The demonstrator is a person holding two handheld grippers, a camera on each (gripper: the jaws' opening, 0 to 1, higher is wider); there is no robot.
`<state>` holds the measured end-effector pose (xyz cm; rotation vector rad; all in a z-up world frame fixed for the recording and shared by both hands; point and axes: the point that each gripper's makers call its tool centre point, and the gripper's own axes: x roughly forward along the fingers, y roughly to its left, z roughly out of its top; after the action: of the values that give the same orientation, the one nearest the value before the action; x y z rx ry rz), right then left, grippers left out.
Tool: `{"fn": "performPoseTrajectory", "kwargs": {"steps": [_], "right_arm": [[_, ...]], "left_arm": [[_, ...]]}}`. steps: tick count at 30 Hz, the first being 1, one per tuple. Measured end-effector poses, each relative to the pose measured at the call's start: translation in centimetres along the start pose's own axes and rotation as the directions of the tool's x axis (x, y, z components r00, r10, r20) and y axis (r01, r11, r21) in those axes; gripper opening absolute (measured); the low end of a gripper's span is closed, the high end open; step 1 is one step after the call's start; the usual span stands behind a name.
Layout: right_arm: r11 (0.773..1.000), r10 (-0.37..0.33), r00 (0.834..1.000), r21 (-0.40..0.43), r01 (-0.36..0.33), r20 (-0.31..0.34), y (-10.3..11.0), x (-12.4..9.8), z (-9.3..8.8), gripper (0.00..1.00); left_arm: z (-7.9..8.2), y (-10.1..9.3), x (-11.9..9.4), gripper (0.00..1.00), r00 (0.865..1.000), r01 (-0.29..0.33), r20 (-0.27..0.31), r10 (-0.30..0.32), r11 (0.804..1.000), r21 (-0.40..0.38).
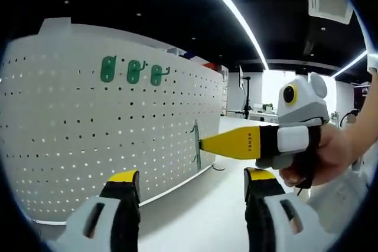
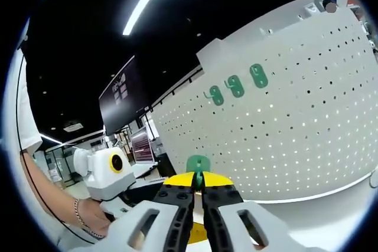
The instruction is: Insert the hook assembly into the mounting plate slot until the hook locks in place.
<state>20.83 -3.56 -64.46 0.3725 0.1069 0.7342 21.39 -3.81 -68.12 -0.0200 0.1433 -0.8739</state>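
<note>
Gripping a green hook (image 2: 198, 167) between closed yellow-tipped jaws, right gripper (image 2: 198, 192) out in front of the white pegboard (image 2: 307, 116). Seen from the left gripper view as a thin green piece (image 1: 195, 146) edge-on at the tip of the right gripper (image 1: 204, 143), near the board's end (image 1: 177, 116), close to its face; contact not clear from either view. Not yet seated or locked, by the look of it: plate of the hook upright, clear of any row of holes in the right gripper view.

Sitting high on the board: three more green hooks (image 1: 133, 71), side by side in one row, already mounted; same three (image 2: 236, 85) in the right gripper view. Four hooks counted in all, one held and three hung. One pegboard. Two grippers.

Left gripper (image 1: 192, 184) low and back from the board, jaws wide apart, holding nothing. Also visible from the right side as a white body with a yellow-ringed part (image 2: 109, 172), a hand (image 2: 91, 213) around it, a bracelet at the wrist.

Left to do, as a judgement: bring the held hook onto the board's holes, push in until it catches, then let go. Everything needed within view of both cameras.
</note>
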Motion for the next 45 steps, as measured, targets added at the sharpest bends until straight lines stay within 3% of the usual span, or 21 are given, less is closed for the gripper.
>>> {"fn": "performPoseTrajectory", "kwargs": {"steps": [6, 8, 11, 13, 24, 30, 45], "right_arm": [[0.999, -0.015, 1.000, -0.040, 0.015, -0.008, 0.0, -0.1, 0.0, 0.01], [0.994, -0.037, 0.999, -0.103, 0.036, -0.010, -0.3, -0.2, 0.2, 0.01], [0.966, -0.086, 0.995, -0.249, 0.072, -0.044, -0.9, -0.5, 0.0, 0.01], [0.958, -0.086, 0.995, -0.280, 0.069, -0.049, -0.7, -0.4, 0.0, 0.01], [0.956, -0.106, 0.994, -0.278, 0.093, -0.032, -1.4, -0.4, 0.7, 0.01], [0.958, -0.135, 0.991, -0.256, 0.126, -0.019, -2.8, -0.5, 1.6, 0.01], [0.941, -0.219, 0.975, -0.260, 0.219, 0.028, -6.5, -1.1, 5.0, 0.01]], "left_arm": [[0.1, 0.1, 0.0, 0.72, 1.000, -0.001, 0.000, 0.001, 1.000, 0.005], [0.1, 0.1, 0.0, 0.72, 1.000, -0.001, 0.001, 0.001, 1.000, -0.001], [0.1, 0.2, 0.0, 0.71, 1.000, -0.002, 0.002, 0.002, 1.000, -0.006], [0.0, 0.2, 0.0, 0.71, 1.000, -0.002, 0.000, 0.002, 1.000, -0.004], [-0.1, 0.3, -0.1, 0.70, 1.000, -0.004, -0.004, 0.004, 1.000, -0.005], [-0.2, 0.4, -0.3, 0.70, 1.000, -0.008, -0.005, 0.008, 1.000, -0.009], [-1.3, 1.0, -1.4, 0.69, 0.999, -0.028, -0.026, 0.028, 1.000, -0.011]]}}
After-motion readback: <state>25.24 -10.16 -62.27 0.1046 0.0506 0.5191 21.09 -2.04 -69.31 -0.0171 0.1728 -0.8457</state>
